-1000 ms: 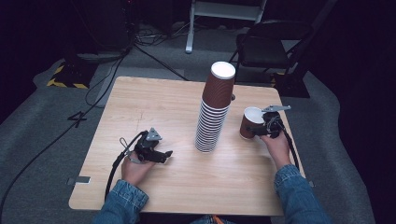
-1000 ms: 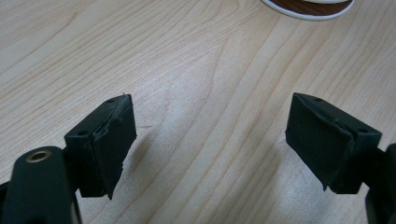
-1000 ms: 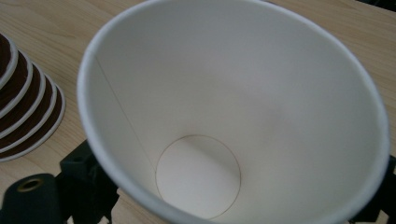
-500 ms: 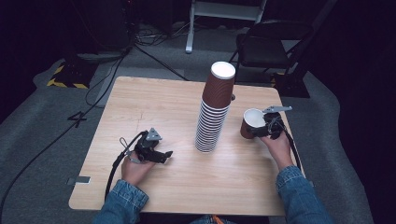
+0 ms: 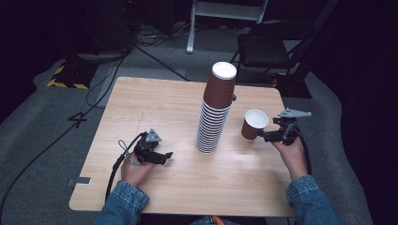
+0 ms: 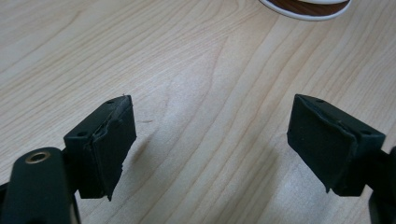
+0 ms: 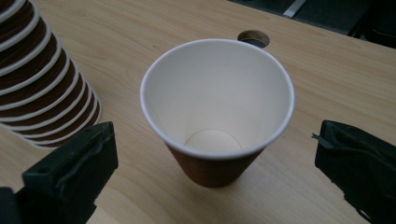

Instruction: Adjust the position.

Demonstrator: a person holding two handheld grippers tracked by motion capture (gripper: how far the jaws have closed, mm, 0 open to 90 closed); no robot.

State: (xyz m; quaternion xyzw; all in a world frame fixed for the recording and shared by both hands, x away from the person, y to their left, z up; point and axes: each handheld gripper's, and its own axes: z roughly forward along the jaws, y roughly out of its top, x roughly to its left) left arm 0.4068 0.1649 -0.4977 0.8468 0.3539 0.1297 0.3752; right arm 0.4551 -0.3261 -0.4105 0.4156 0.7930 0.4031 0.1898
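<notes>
A tall stack of brown paper cups point(image 5: 216, 112) stands upside down at the table's middle, and its white rims show at the left of the right gripper view point(image 7: 37, 74). A single brown cup point(image 5: 253, 124) with a white inside point(image 7: 217, 93) stands upright to the right of the stack. My right gripper point(image 5: 266, 136) is open, its jaws wide on either side of this cup point(image 7: 217, 140) and not touching it. My left gripper point(image 5: 165, 157) rests open on the table left of the stack, with bare wood between its jaws point(image 6: 210, 116).
The wooden table point(image 5: 155, 108) has a round cable hole point(image 7: 254, 38) just behind the single cup. The stack's bottom rim point(image 6: 306, 4) lies ahead of the left gripper. A black chair point(image 5: 272, 42) and cables sit on the floor beyond the far edge.
My right gripper has drawn back a little from the single cup, which stays where it was. The left gripper and the stack have not moved.
</notes>
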